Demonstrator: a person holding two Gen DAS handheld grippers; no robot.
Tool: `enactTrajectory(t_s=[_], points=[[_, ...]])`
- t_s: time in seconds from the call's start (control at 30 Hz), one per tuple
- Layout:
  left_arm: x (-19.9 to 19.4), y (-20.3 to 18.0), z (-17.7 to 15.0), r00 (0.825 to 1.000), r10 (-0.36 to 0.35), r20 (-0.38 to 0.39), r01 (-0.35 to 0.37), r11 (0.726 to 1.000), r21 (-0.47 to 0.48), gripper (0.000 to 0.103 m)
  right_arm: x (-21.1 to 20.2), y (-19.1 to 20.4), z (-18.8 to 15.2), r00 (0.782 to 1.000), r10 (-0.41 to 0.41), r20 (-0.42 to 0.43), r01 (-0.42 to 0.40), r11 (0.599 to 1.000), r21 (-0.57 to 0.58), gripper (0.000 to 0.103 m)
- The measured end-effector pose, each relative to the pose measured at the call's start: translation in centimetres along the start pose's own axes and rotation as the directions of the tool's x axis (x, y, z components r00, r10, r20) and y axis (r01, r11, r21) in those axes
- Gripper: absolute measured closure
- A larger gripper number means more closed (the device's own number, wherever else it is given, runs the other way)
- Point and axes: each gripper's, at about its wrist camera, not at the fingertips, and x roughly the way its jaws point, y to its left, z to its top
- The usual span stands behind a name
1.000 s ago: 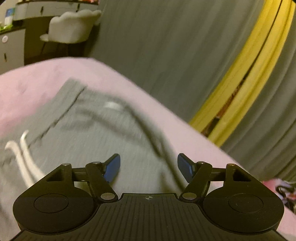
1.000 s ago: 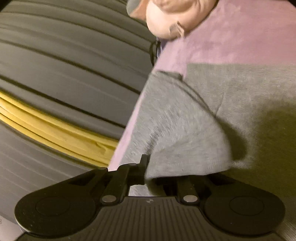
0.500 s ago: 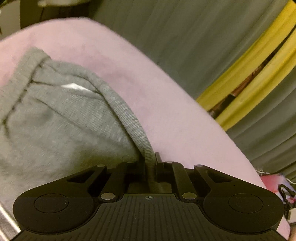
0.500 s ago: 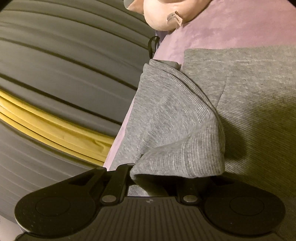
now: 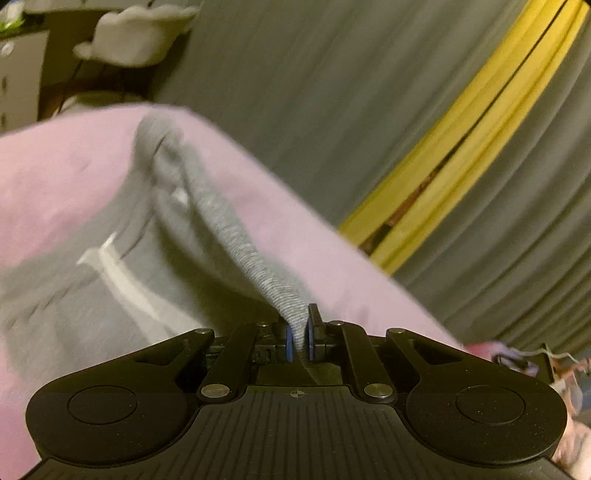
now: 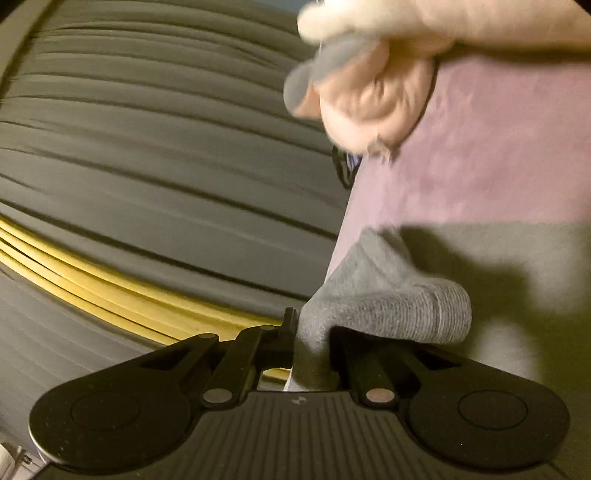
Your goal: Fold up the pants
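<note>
The grey knit pants (image 5: 110,258) lie on a pink bedspread (image 5: 55,177). My left gripper (image 5: 300,332) is shut on the ribbed waistband edge (image 5: 236,236), which rises taut from the bed into the jaws. A white drawstring (image 5: 122,280) lies on the pants to the left. In the right wrist view my right gripper (image 6: 314,332) is shut on a bunched fold of the grey pants (image 6: 388,302), lifted off the bedspread (image 6: 480,147). More grey fabric (image 6: 517,266) lies flat to the right, in shadow.
Grey curtains (image 5: 369,92) with a yellow stripe (image 5: 461,147) hang beside the bed. A pink plush toy (image 6: 376,85) sits at the far end of the bed. A white chair (image 5: 136,33) stands in the far left corner. Cables (image 5: 517,358) lie at the right.
My left gripper closed on the waistband and has lifted it, pulling it taut. My right gripper has raised its fold higher and moved toward the plush toy.
</note>
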Motion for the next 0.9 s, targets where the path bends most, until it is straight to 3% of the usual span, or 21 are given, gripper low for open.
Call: enactTrajectory(t_s=[0.07,0.1,0.17,0.2,0.27,0.3,0.33,0.4,0.43,0.5,0.53,0.57,0.6,0.63,0.67,0.73,0.83,0.9], points=[[-1.0,2.6,-3.1,0.999,0.010,-0.053,-0.012,0.999,-0.036,0.093,-2.2,0.0,0.2,0.997,-0.073,0.005,0.073,0.993,-0.093,0.098],[-1.0,3.8,-4.6,0.996,0.022,-0.090,-0.026,0.999,-0.044,0.092,-3.1,-0.3,0.1,0.987,-0.159,0.006,0.158,0.975,-0.157,0.098],[-0.2,6.3,-7.4,0.983,0.078,-0.165,-0.090,0.994,-0.065,0.088,-3.4,-1.3,-0.3,0.940,-0.339,-0.030,0.320,0.912,-0.256,0.096],[0.2,7.3,-8.2,0.978,0.100,-0.183,-0.115,0.991,-0.074,0.088,-3.2,-2.0,-0.5,0.916,-0.397,-0.062,0.365,0.885,-0.288,0.092],[0.9,9.2,-9.2,0.977,0.113,-0.181,-0.137,0.982,-0.126,0.084,-2.5,-3.7,-0.9,0.867,-0.478,-0.140,0.418,0.851,-0.318,0.092],[1.0,9.7,-9.2,0.982,0.089,-0.165,-0.115,0.980,-0.160,0.081,-2.5,-4.1,-1.1,0.863,-0.480,-0.156,0.418,0.853,-0.314,0.091],[1.0,9.8,-9.1,0.986,0.077,-0.147,-0.103,0.978,-0.183,0.073,-2.6,-4.2,-1.2,0.871,-0.462,-0.168,0.401,0.865,-0.301,0.082],[1.5,9.4,-8.6,0.990,0.096,-0.101,-0.114,0.974,-0.195,0.059,-2.6,-4.2,-1.3,0.890,-0.416,-0.187,0.358,0.891,-0.279,0.055],[1.4,9.2,-8.4,0.991,0.103,-0.083,-0.118,0.974,-0.193,0.048,-2.5,-4.0,-1.4,0.895,-0.403,-0.191,0.344,0.896,-0.279,0.052],[2.5,8.8,-7.1,0.989,0.139,-0.056,-0.147,0.973,-0.180,0.043,-1.9,-3.1,-2.2,0.887,-0.421,-0.189,0.350,0.881,-0.318,0.052],[2.9,9.0,-6.9,0.987,0.153,-0.044,-0.159,0.969,-0.187,0.044,-1.7,-2.7,-2.5,0.882,-0.433,-0.187,0.352,0.868,-0.350,0.054],[3.2,9.3,-6.7,0.988,0.150,-0.037,-0.154,0.968,-0.200,0.047,-1.3,-2.2,-2.7,0.876,-0.447,-0.183,0.357,0.854,-0.378,0.065],[3.4,9.6,-6.2,0.988,0.149,-0.038,-0.153,0.965,-0.212,0.051,-1.0,-1.8,-2.9,0.872,-0.457,-0.177,0.358,0.840,-0.408,0.086],[3.2,9.8,-5.9,0.987,0.157,-0.044,-0.163,0.962,-0.221,0.068,-0.6,-1.2,-3.1,0.866,-0.469,-0.174,0.356,0.822,-0.445,0.095],[3.1,9.9,-5.4,0.983,0.174,-0.054,-0.182,0.958,-0.223,0.091,0.1,-0.5,-3.1,0.857,-0.491,-0.159,0.366,0.796,-0.482,0.098],[1.1,10.3,-5.1,0.983,0.177,-0.050,-0.184,0.955,-0.233,0.090,0.3,0.9,-3.3,0.856,-0.506,-0.104,0.375,0.746,-0.550,0.098],[-2.6,9.3,-5.6,0.992,0.126,0.028,-0.119,0.978,-0.173,0.091,-1.5,4.1,-2.7,0.902,-0.431,0.032,0.351,0.687,-0.636,0.098],[-3.8,9.0,-5.8,0.988,0.150,0.042,-0.145,0.984,-0.100,0.090,-2.6,5.2,-2.2,0.919,-0.385,0.081,0.338,0.668,-0.663,0.098]])
